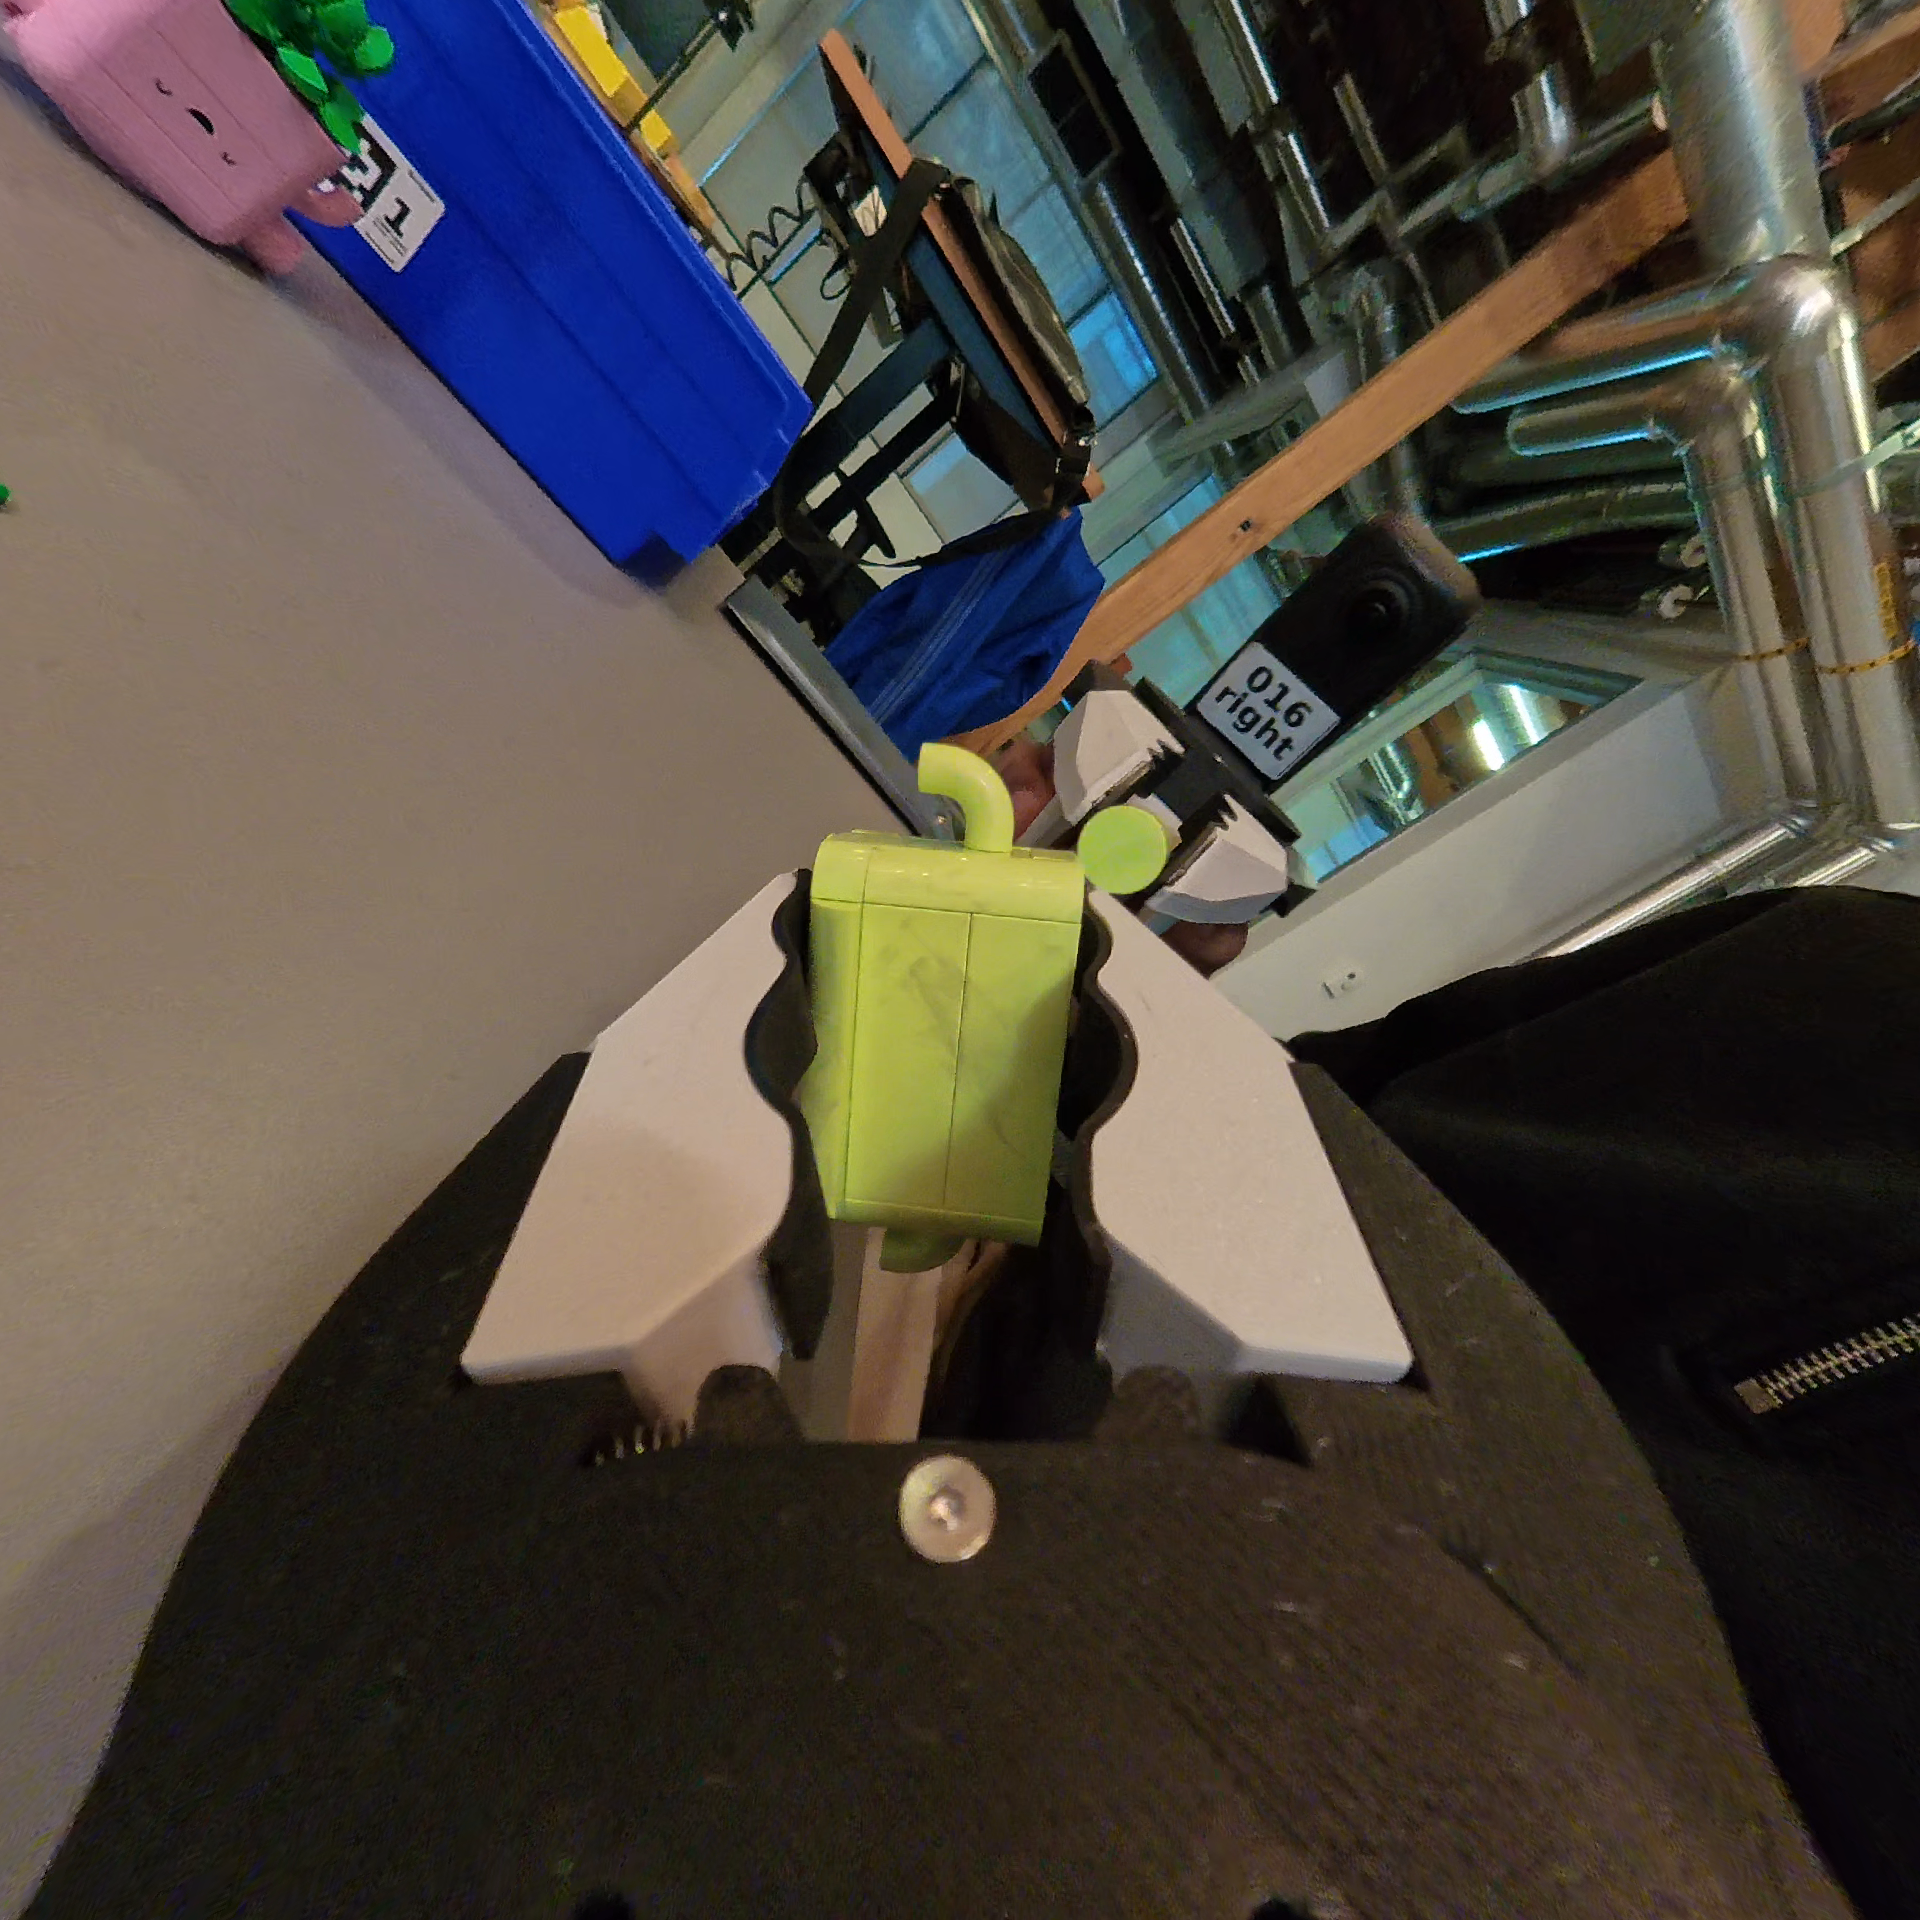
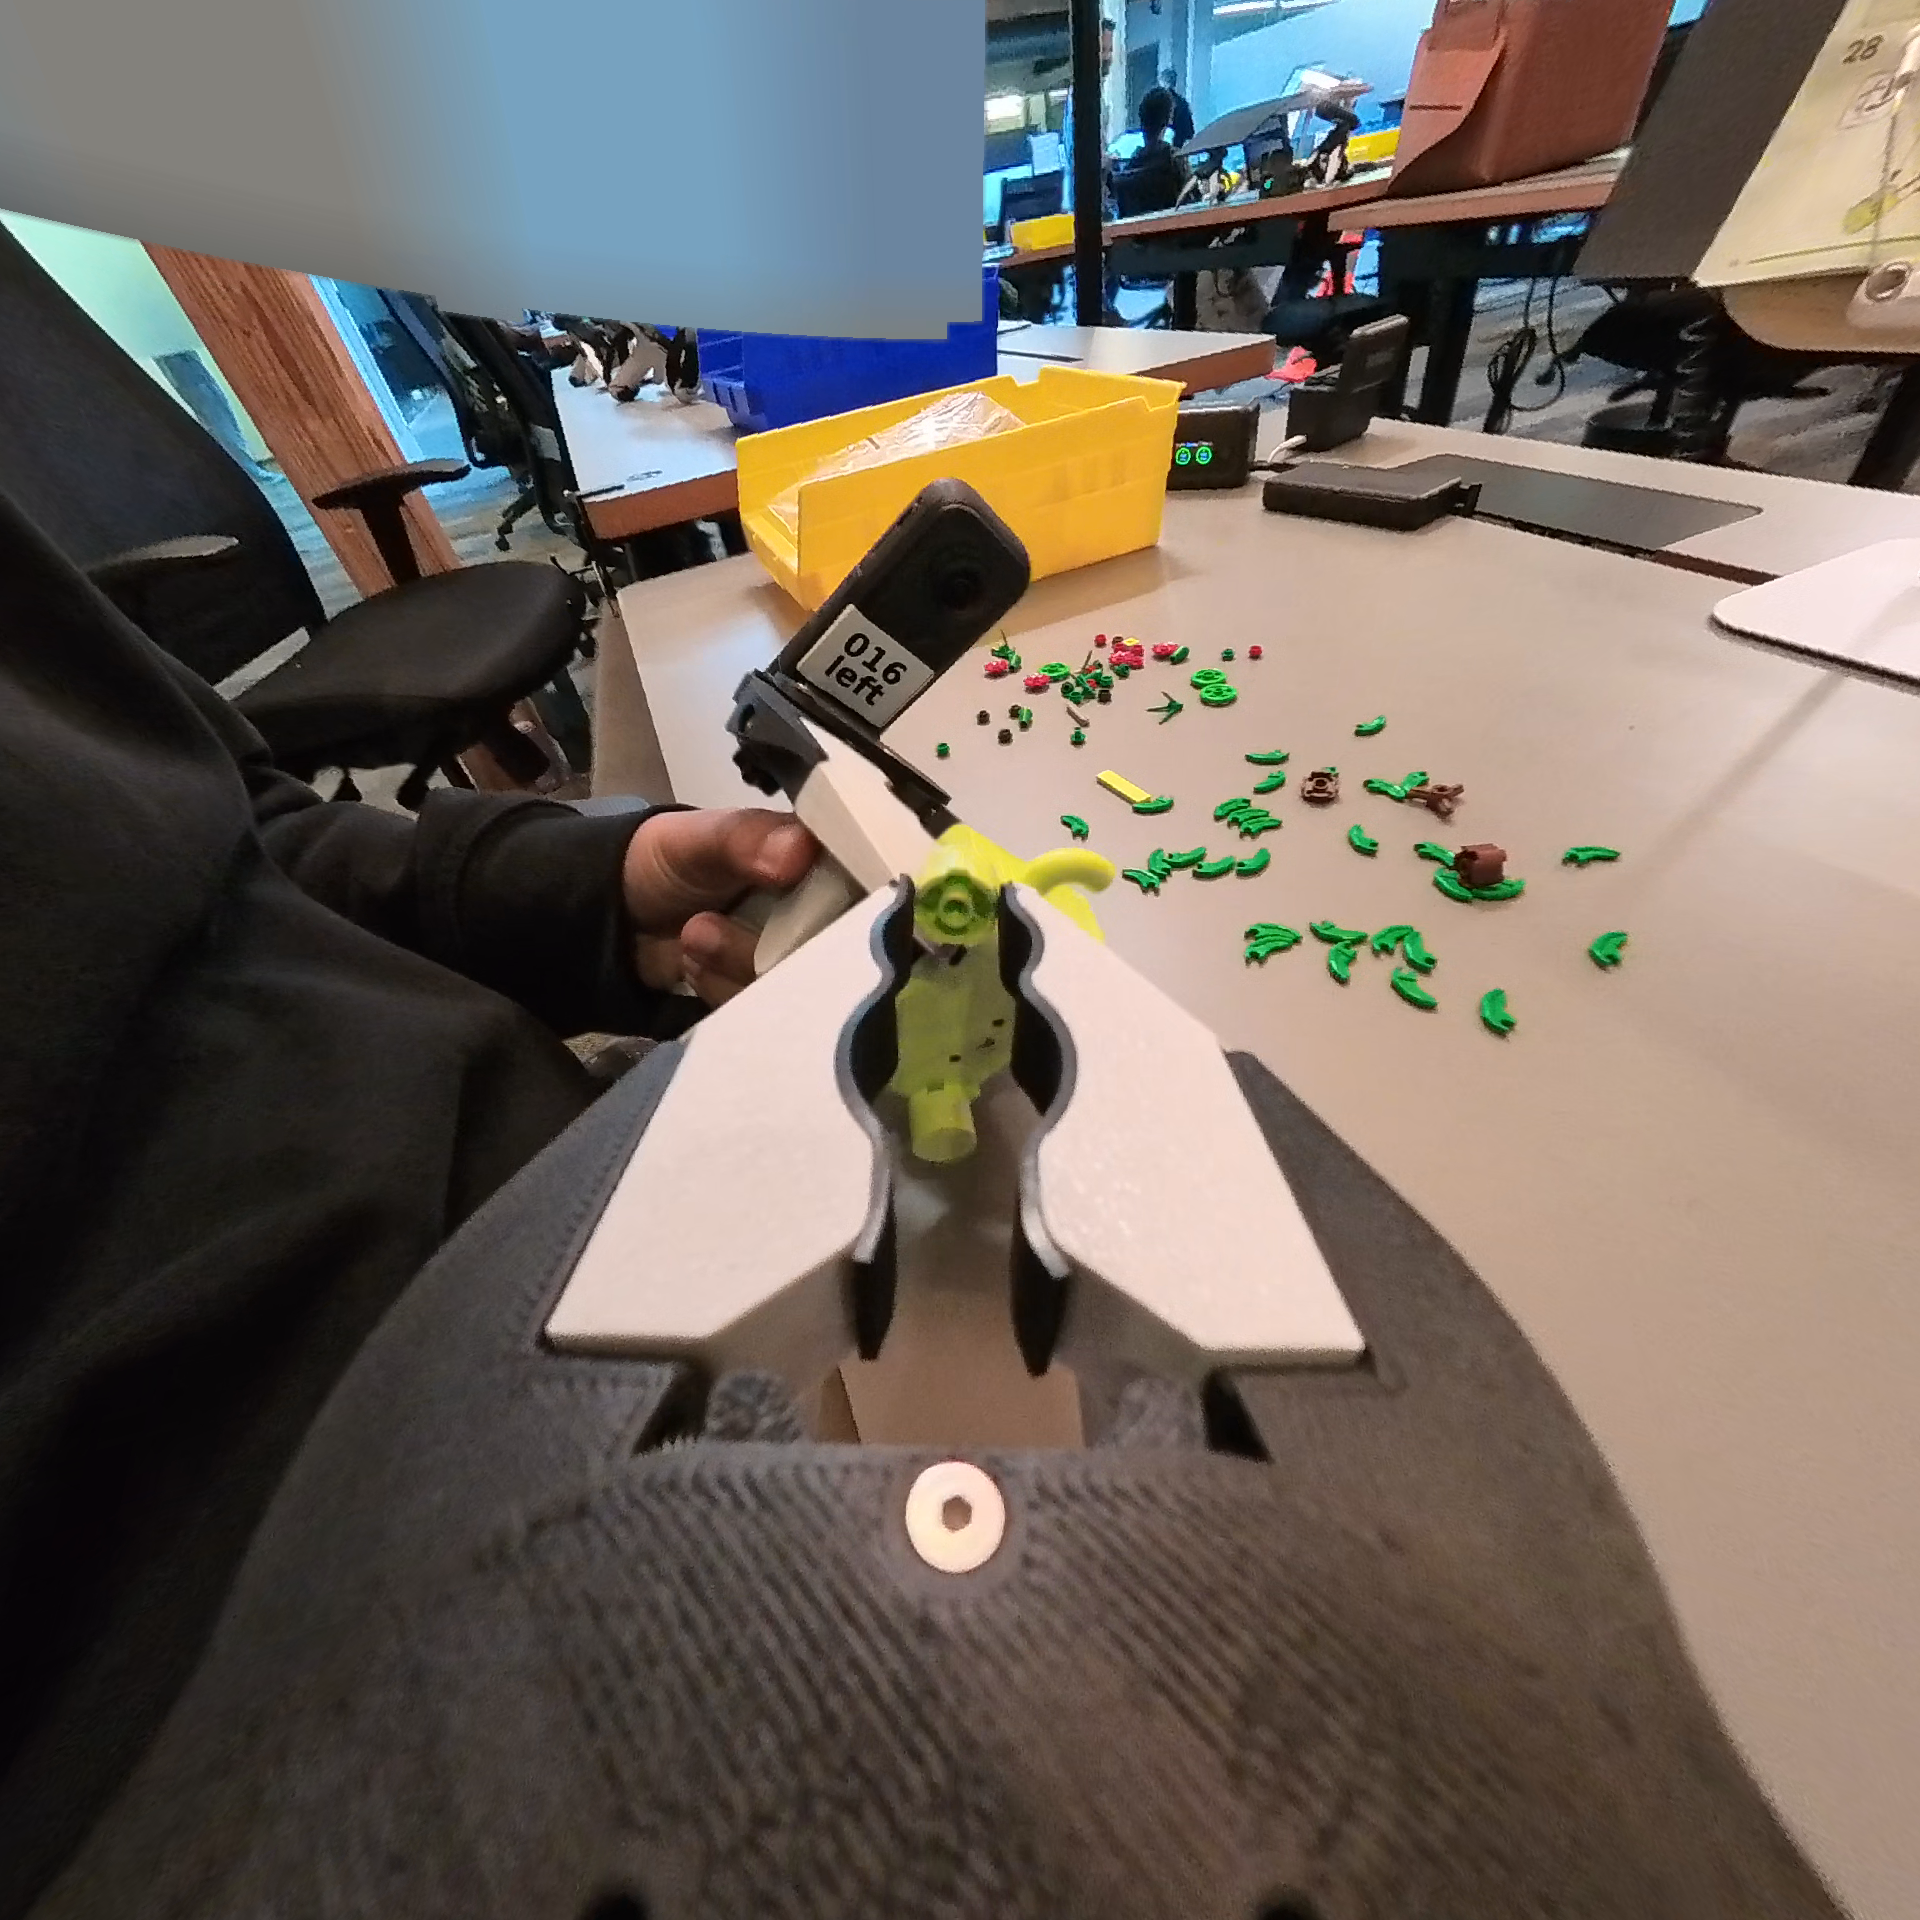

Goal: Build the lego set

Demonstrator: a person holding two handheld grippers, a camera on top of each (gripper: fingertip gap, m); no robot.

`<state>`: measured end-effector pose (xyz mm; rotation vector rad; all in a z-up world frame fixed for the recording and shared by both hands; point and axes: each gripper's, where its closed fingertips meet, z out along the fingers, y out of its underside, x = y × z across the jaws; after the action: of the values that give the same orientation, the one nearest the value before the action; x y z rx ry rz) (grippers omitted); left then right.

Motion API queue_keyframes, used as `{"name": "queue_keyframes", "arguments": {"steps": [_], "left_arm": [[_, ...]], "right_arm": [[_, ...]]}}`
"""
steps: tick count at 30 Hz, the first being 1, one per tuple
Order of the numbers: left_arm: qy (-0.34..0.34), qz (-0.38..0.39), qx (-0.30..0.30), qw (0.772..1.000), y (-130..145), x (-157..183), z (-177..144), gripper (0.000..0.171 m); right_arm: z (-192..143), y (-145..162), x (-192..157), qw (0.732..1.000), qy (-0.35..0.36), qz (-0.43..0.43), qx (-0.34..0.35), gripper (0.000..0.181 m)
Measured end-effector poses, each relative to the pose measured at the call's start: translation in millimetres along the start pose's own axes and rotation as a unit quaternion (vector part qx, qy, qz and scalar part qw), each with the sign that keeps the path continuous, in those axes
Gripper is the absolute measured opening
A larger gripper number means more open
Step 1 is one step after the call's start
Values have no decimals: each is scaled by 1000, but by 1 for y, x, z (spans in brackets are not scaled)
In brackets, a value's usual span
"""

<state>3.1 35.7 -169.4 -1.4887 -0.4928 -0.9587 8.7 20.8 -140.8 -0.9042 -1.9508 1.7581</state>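
Lime-green lego block (image 1: 940, 1049): pinched between the left gripper (image 1: 940, 1039) jaws, filling the gap, its curved hook (image 1: 966, 795) projecting past the tips at 12 o'clock. Lime round piece (image 2: 951, 909): nipped at the very tips of the right gripper (image 2: 951, 914), jaws closed onto it, just beside the block's far corner. Beyond, at 2 o'clock: loose green leaf pieces (image 2: 1340, 894) scattered on the grey table (image 2: 1558, 1143); farther, a yellow bin (image 2: 966, 473).
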Motion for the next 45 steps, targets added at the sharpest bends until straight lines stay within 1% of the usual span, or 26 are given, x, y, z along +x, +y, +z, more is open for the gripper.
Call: {"name": "queue_keyframes", "arguments": {"steps": [3, 6, 9, 11, 13, 16, 17, 18, 20, 25, 31, 34, 36, 38, 40, 42, 45], "left_arm": [[11, -10, 10, 1000, -4, 2, -2, 44], [-2, -2, 8, 1000, -3, -2, -2, 44], [-1, 2, 10, 1000, -4, 0, -2, 44], [-12, 7, 10, 1000, -4, -3, -3, 44], [-29, 15, 14, 999, -6, -8, -5, 44], [-38, 19, 28, 999, -13, -10, -11, 44], [-39, 18, 32, 999, -15, -11, -13, 44], [-40, 18, 35, 998, -17, -12, -14, 44], [-43, 18, 41, 998, -19, -13, -17, 44], [-41, 15, 42, 998, -20, -14, -18, 45], [-39, 13, 42, 998, -20, -13, -18, 44], [-39, 13, 43, 998, -21, -14, -18, 44], [-38, 11, 42, 998, -20, -14, -18, 45], [-37, 9, 39, 999, -19, -14, -17, 45], [-36, 9, 38, 999, -18, -13, -16, 45], [-36, 10, 37, 999, -18, -13, -16, 45], [-34, 8, 37, 999, -18, -13, -16, 45]], "right_arm": [[0, 5, 2, 1000, 1, 1, -8, 14], [0, 8, 3, 1000, 7, 0, -19, 14], [1, 19, 9, 998, 26, -16, -54, 14], [-1, 27, 14, 996, 38, -24, -78, 14], [-4, 47, 27, 990, 63, -15, -125, 14], [-14, 97, 48, 967, 99, 25, -235, 14], [-17, 108, 51, 960, 105, 32, -258, 14], [-18, 112, 52, 958, 108, 33, -264, 14], [-18, 113, 52, 958, 113, 31, -261, 14], [-25, 115, 51, 953, 118, 4, -279, 15], [-35, 117, 51, 944, 125, -4, -305, 31], [-42, 110, 53, 940, 136, -14, -313, 33], [-47, 108, 55, 934, 145, 5, -327, 32], [-50, 111, 55, 926, 143, 48, -348, 31], [-46, 108, 51, 928, 131, 72, -342, 29], [-41, 106, 46, 928, 120, 78, -343, 26], [-37, 108, 46, 923, 122, 63, -358, 26]]}}
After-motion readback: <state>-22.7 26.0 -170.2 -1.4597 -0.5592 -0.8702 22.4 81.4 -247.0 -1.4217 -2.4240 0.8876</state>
